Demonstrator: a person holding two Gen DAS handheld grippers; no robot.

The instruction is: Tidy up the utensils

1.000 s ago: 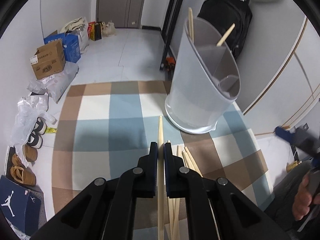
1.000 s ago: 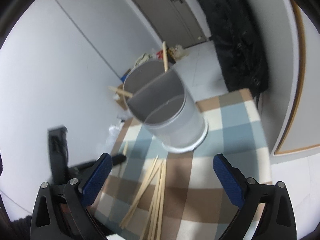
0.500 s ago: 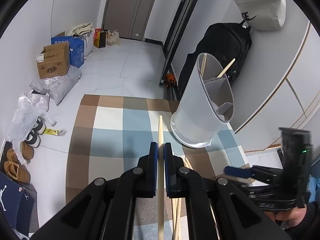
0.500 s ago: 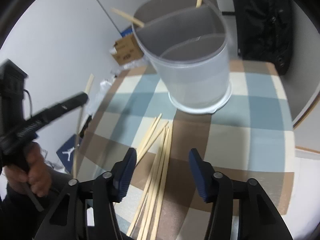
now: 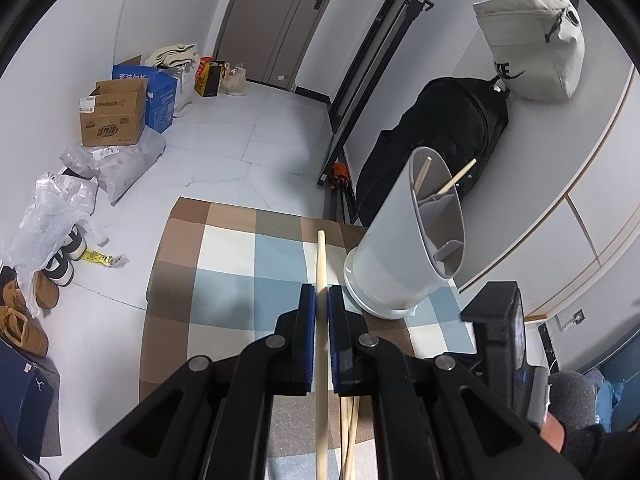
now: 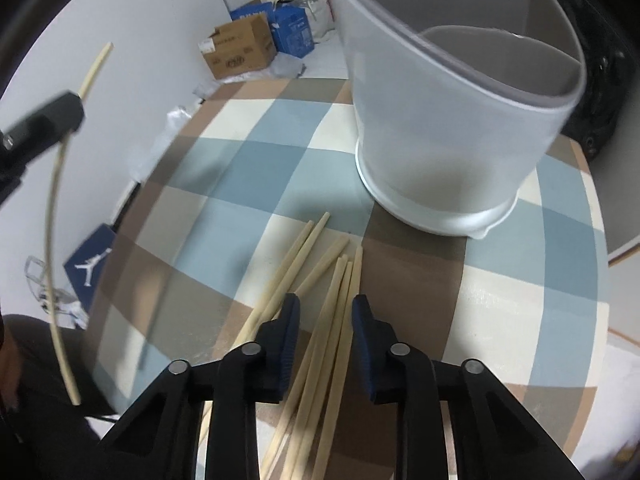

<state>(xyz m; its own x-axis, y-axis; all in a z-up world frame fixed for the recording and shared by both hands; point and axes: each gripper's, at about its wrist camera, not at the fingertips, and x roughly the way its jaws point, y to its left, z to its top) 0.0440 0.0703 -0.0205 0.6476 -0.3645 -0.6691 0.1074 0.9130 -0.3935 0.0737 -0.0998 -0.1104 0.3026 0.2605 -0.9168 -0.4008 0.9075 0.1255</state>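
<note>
Right gripper (image 6: 326, 316) points steeply down over the loose chopsticks (image 6: 320, 304) lying in a fan on the checked cloth (image 6: 256, 184), just in front of the grey divided holder (image 6: 452, 128). Its jaws are closing, with several sticks lying in the gap between the blue pads (image 6: 290, 324); the pads do not seem to be pressing on any of them yet. The step in hand looks like picking the next stick from this pile. To do it well, the jaws should settle around one stick only, so it may pay to shift toward the outermost stick rather than the tight bundle in the middle, and to bring the tips right down to the cloth before the squeeze finishes. Gripping near the middle of the stick's length would keep it from swinging on the way up. A grab across three or four sticks at once risks dropping some or scattering the pile toward the holder's base.

Left gripper (image 5: 322, 308) is fully closed on a single chopstick (image 5: 321, 264), which runs straight out ahead between its pads, clear of the cloth. Its tip points toward the near left side of the holder, which already has two sticks standing in its far compartment. That stick should be tipped more upright before it goes over the rim
</note>
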